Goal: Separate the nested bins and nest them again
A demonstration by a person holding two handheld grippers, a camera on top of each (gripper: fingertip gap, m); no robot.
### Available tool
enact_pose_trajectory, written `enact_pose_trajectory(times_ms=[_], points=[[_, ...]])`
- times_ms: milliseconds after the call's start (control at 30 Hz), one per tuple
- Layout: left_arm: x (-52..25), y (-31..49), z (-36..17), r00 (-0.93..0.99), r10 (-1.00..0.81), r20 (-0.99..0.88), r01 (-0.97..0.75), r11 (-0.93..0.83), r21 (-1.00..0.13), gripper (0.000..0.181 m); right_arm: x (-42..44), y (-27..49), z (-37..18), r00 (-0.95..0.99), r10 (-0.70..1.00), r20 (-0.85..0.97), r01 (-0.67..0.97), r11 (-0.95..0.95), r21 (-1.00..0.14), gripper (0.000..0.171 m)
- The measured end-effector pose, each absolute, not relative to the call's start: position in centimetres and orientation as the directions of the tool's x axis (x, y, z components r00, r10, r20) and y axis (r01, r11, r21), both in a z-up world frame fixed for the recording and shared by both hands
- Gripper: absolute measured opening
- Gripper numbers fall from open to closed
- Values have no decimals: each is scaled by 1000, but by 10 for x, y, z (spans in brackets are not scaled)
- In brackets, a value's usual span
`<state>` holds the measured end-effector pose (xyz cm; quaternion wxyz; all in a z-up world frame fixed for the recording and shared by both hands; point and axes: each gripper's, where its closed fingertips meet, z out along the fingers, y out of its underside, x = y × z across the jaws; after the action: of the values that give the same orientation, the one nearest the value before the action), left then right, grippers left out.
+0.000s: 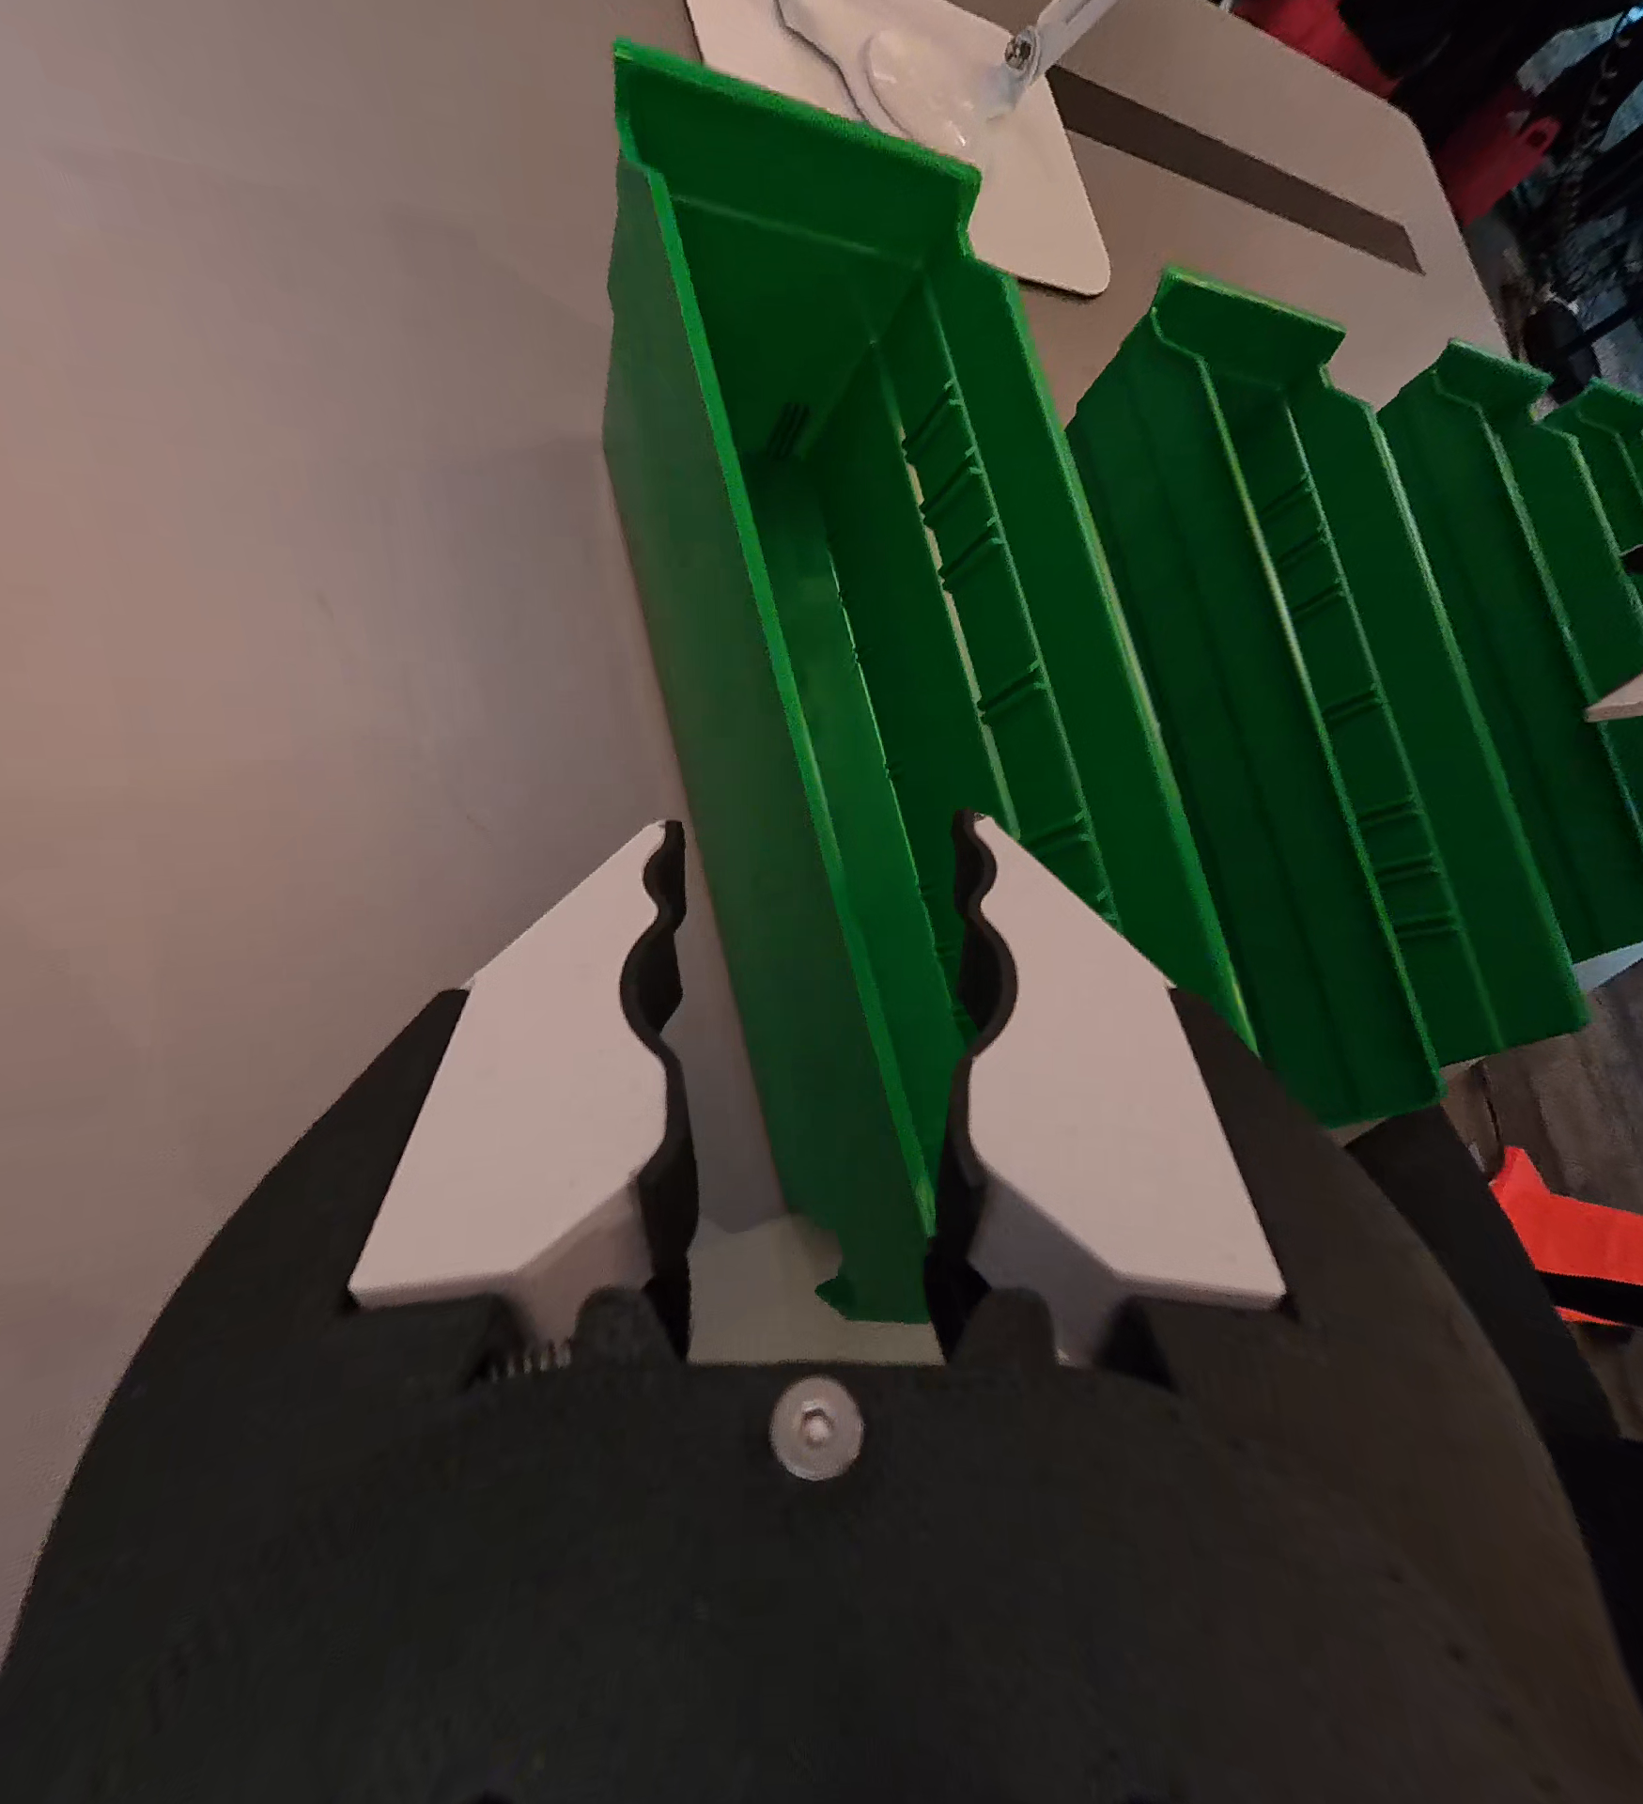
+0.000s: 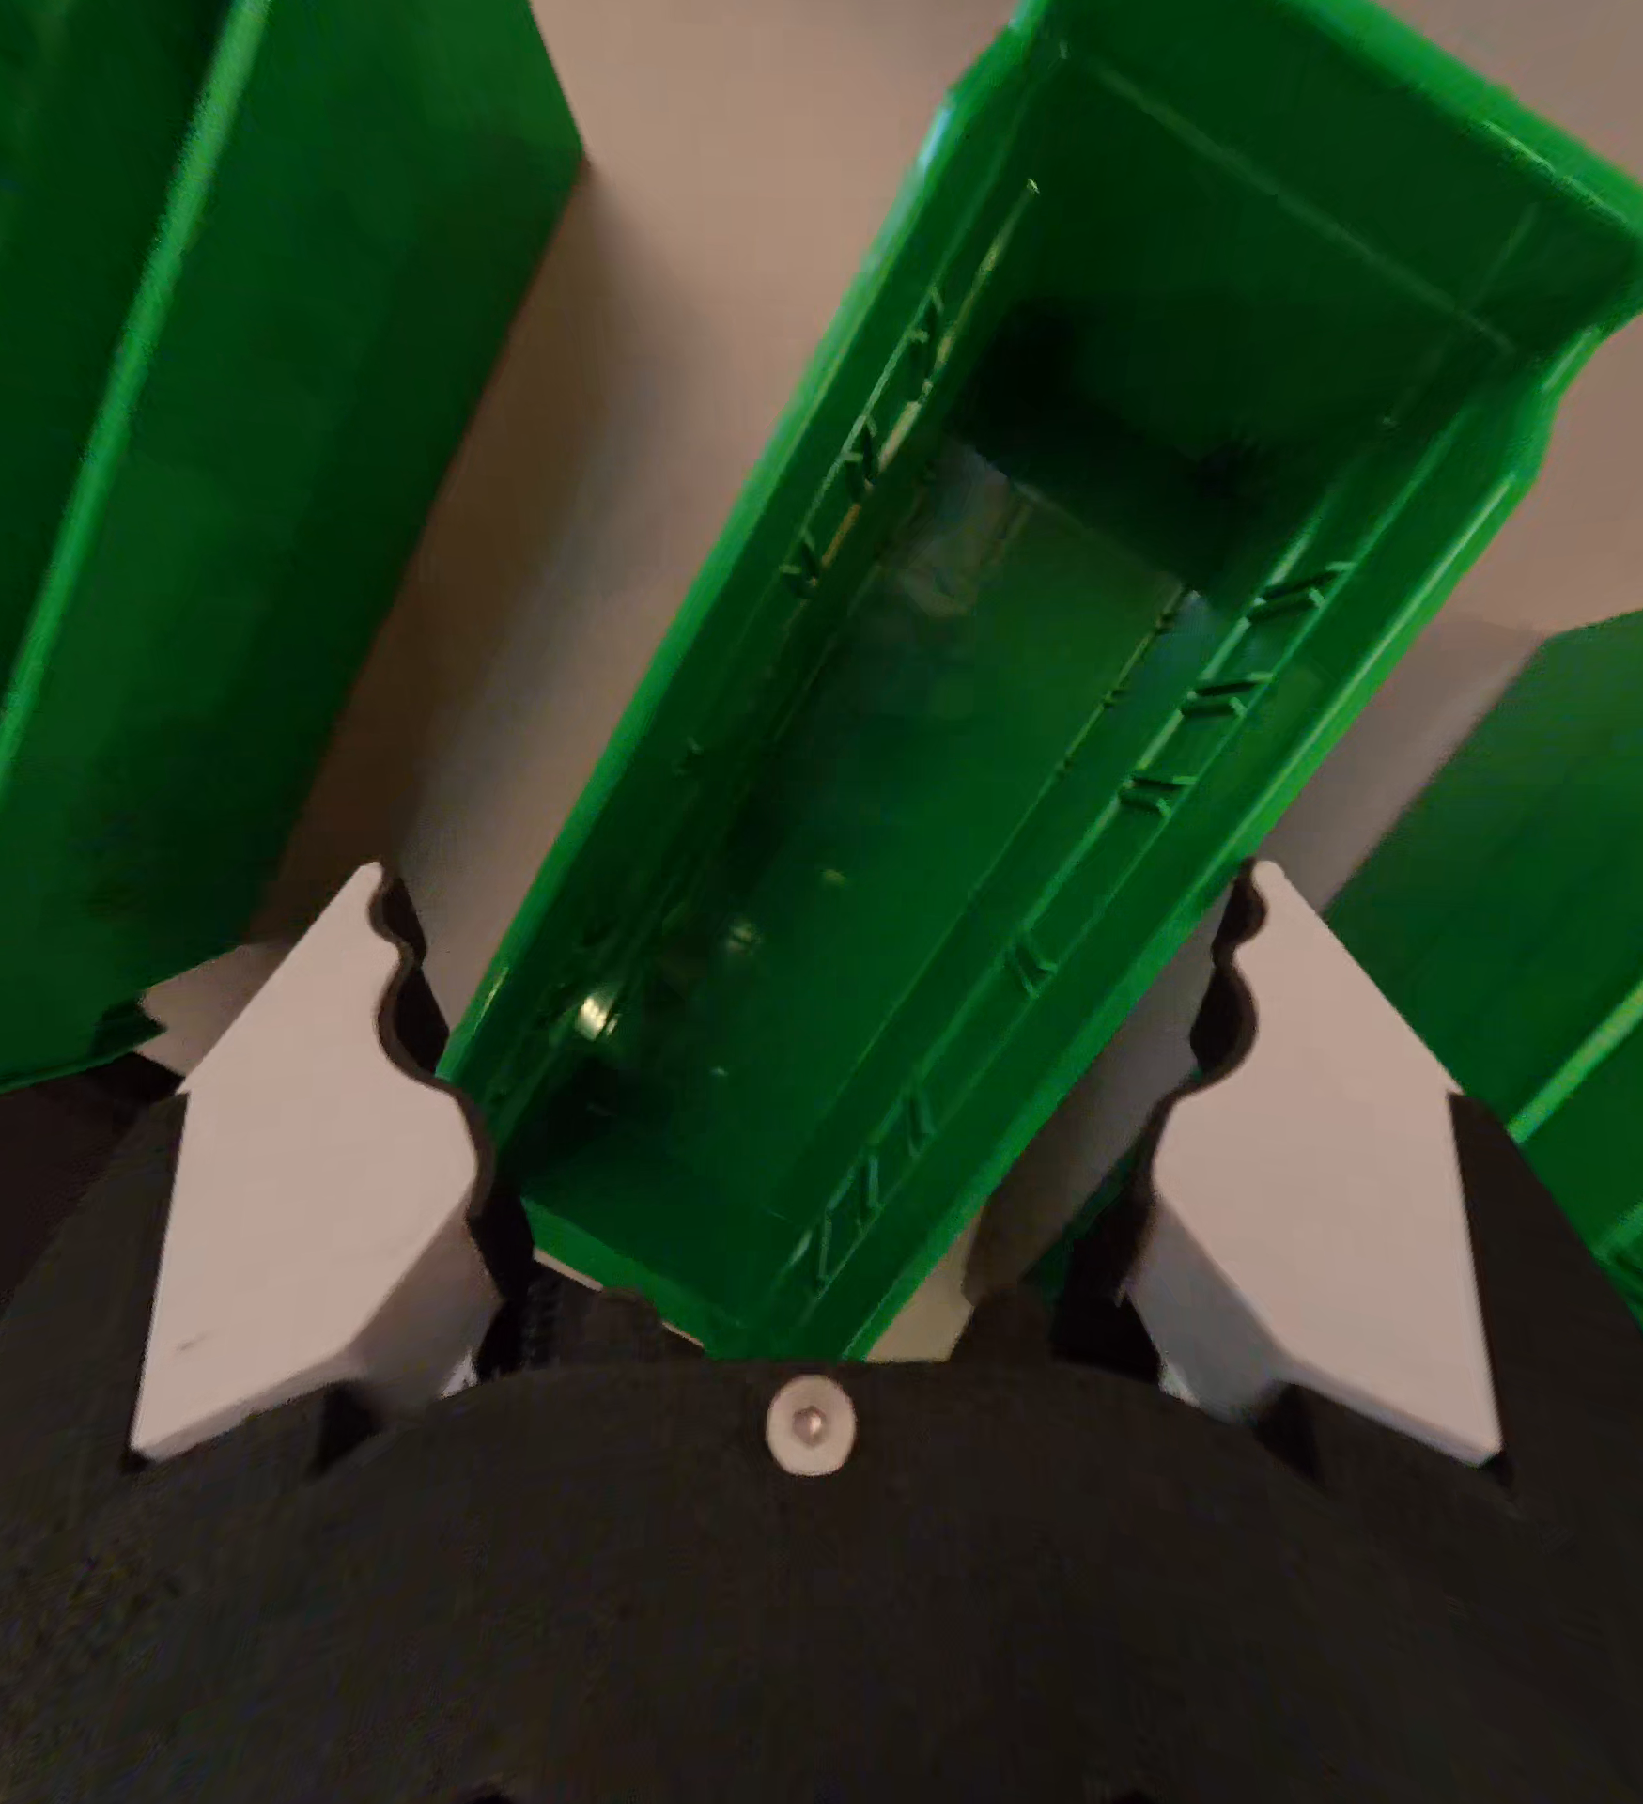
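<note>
My left tongs [image 1: 822,830] are straddling one wall of a long green bin [image 1: 798,508], not visibly clamping; three more bins [image 1: 1286,683] are lying to its right. My right tongs [image 2: 817,879] are gaping around another bin [image 2: 993,683]

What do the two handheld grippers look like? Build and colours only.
Both match. The left gripper has a rough matte black body with a rounded front, one silver hex screw at centre, and two pale grey wedge-shaped fingers lined with wavy black rubber pads. A small spring shows at the left finger's base. The right gripper is built the same. No cables, markings or sleeves show.
</note>
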<state>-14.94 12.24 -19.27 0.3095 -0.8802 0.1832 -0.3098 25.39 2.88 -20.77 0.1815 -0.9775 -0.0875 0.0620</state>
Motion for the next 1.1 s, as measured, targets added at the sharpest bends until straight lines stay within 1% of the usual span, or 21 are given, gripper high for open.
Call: enact_pose_trajectory(times_ms=[67,167,200,267,333,367,467,500,600,733,933,1100], points=[[-150,121,-198,740,-519,429,-145,-745,-652,54,264,26,-217,985,170,-8,159,-941,-298,152],[-151,122,-201,738,-528,421,-158,-741,-653,54,262,25,-231,988,142,-57,124,-963,-241,151],[-152,123,-201,737,-531,418,-160,-738,-656,54,262,25,-233,986,152,-66,134,-965,-226,151],[-154,124,-203,738,-526,423,-153,-741,-654,53,264,23,-232,979,191,-68,176,-966,-188,143],[-156,124,-204,729,-515,450,-130,-751,-648,52,270,21,-231,973,228,-40,220,-965,-144,142],[-156,124,-204,725,-512,461,-121,-753,-646,52,271,22,-231,971,238,-32,231,-963,-141,144],[-156,125,-204,717,-512,474,-115,-757,-644,51,271,29,-235,978,205,-39,197,-968,-156,150],[-156,125,-205,715,-516,472,-117,-754,-646,51,271,30,-236,979,199,-39,191,-969,-160,148],[-154,125,-206,711,-520,472,-123,-754,-646,50,270,33,-232,979,200,-31,191,-966,-174,130],[-155,127,-208,711,-528,464,-132,-748,-650,50,268,37,-228,981,184,-55,169,-962,-215,120],[-155,131,-203,703,-533,472,-114,-739,-664,49,266,41,-219,978,163,-132,122,-954,-274,115],[-153,132,-202,696,-540,473,-114,-734,-669,51,268,48,-187,967,162,-197,86,-934,-346,115]])
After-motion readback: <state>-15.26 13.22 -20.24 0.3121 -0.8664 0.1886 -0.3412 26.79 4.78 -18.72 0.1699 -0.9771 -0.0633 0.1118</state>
